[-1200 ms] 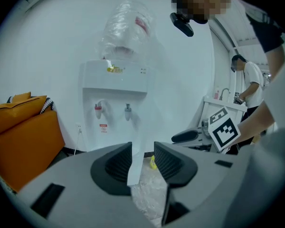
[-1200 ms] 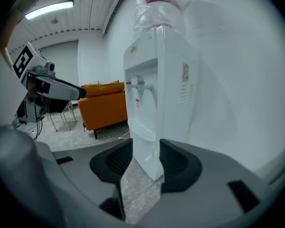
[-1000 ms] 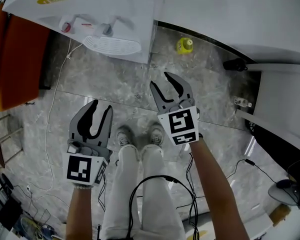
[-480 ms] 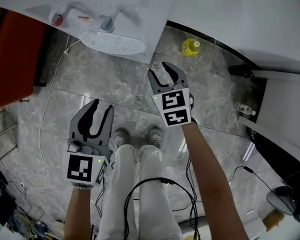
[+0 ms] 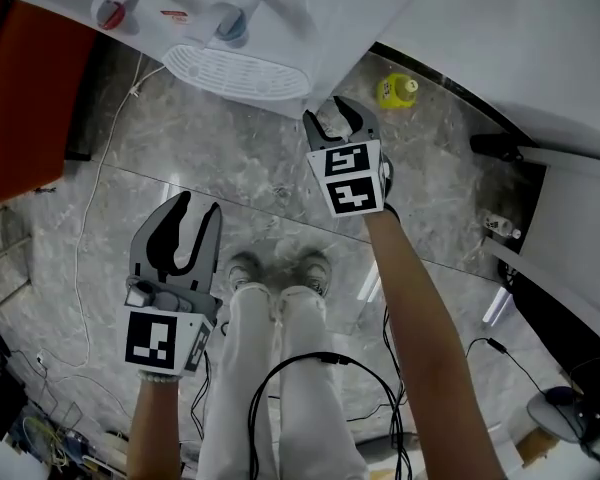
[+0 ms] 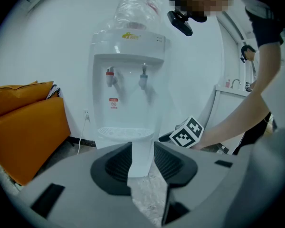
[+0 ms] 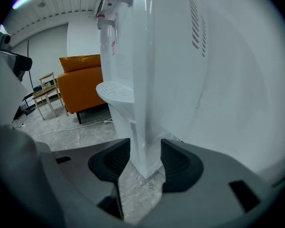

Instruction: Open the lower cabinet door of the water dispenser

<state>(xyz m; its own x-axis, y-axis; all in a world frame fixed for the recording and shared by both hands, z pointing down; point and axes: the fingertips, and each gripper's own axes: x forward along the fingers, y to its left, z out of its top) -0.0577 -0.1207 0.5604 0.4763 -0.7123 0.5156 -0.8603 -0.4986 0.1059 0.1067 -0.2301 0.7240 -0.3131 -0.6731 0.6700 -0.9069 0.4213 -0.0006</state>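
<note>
White plastic: the water dispenser (image 5: 270,23) stands at the far side by the wall, its drip tray (image 5: 242,71) jutting toward the person.
Task's thing: the lower cabinet door (image 6: 141,152) is the front face under that tray; it looks shut, and no handle can be made out.
Right gripper (image 5: 337,118): far right of the tray, low beside the dispenser's right corner. Its jaws have just been opening and now stand wide. The cabinet's corner edge shows in the gap, but neither pad presses on it.
Why there: probably lining up on the door's right edge, where a pull could start.
Left gripper (image 5: 200,208): near, left of the person's legs, aimed at the dispenser front, jaws partly apart and holding nothing.
Why held back: likely to stay clear of the door's swing.
Surroundings: orange sofa (image 6: 23,127) far left, yellow bottle (image 5: 397,90) on the marble floor (image 5: 230,158) far right.
</note>
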